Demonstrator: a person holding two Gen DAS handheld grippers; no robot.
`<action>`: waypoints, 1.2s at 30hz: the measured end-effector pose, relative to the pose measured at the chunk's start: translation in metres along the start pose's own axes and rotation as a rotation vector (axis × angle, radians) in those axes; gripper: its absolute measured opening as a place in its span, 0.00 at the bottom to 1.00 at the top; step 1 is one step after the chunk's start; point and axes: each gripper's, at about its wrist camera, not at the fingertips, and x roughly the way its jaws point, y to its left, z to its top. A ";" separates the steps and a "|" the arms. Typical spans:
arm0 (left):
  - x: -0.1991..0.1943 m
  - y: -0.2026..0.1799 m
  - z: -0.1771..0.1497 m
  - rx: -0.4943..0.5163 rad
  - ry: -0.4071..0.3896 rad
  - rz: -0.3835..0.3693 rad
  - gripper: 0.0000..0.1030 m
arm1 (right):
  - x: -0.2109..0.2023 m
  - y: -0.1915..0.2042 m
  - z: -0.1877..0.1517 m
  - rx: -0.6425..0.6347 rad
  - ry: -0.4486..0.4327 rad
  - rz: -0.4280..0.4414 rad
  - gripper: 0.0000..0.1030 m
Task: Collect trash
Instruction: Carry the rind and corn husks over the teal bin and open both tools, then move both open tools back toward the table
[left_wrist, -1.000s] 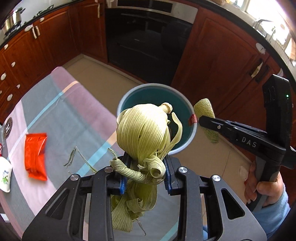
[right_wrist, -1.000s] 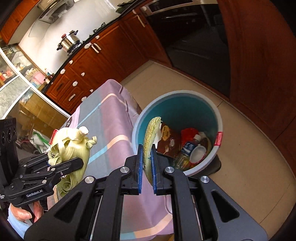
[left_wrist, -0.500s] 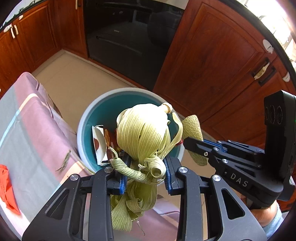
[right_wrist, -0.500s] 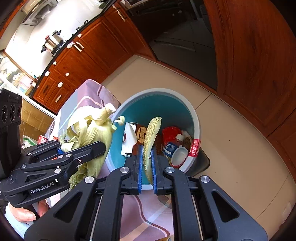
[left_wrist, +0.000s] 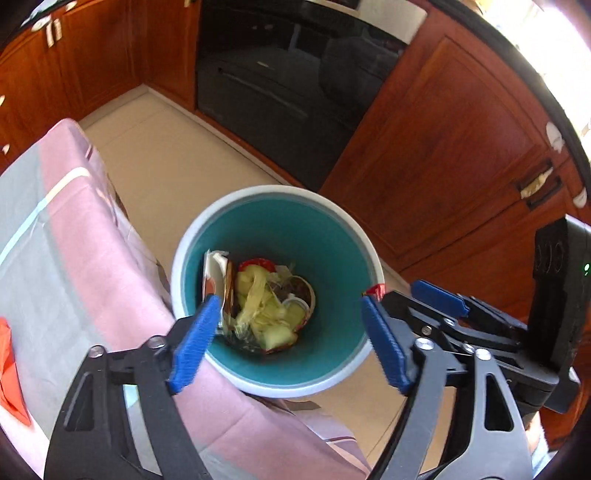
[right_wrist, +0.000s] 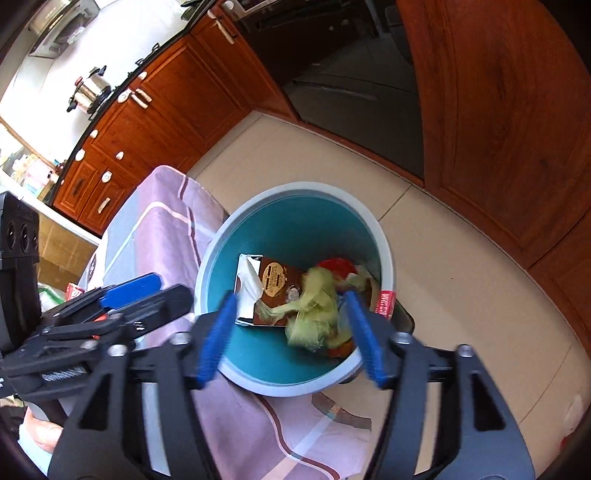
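Note:
A round bin (left_wrist: 275, 192) (right_wrist: 295, 188) with a white rim and teal inside stands on the floor beside the table. The pale green corn husks (left_wrist: 258, 306) (right_wrist: 314, 306) lie inside it on other trash, with a melon rind (left_wrist: 275, 336) among them. My left gripper (left_wrist: 288, 339) hangs over the bin, its jaws opening wide with nothing between them. Beside it, my right gripper (right_wrist: 291, 328) also hovers over the bin, jaws opening and empty. A brown carton (right_wrist: 273, 288) lies in the bin too.
A table under a pink and grey striped cloth (left_wrist: 92, 258) (right_wrist: 166, 229) touches the bin's left side. A red wrapper (left_wrist: 9, 369) lies at the cloth's left edge. Wooden cabinets (left_wrist: 461, 147) and a dark oven (left_wrist: 288, 74) line the beige tiled floor (right_wrist: 461, 295).
Both grippers came over the bin and opened. The corn husks left the left gripper and the melon rind left the right one; both now lie in the bin.

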 end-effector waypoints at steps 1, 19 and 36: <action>-0.004 0.002 -0.001 -0.016 -0.011 0.001 0.90 | -0.003 -0.001 -0.001 0.008 -0.012 0.005 0.74; -0.092 0.054 -0.096 -0.141 -0.034 0.113 0.95 | -0.034 0.071 -0.049 -0.100 0.016 0.051 0.83; -0.195 0.186 -0.274 -0.416 -0.075 0.351 0.95 | -0.031 0.206 -0.156 -0.343 0.170 0.173 0.83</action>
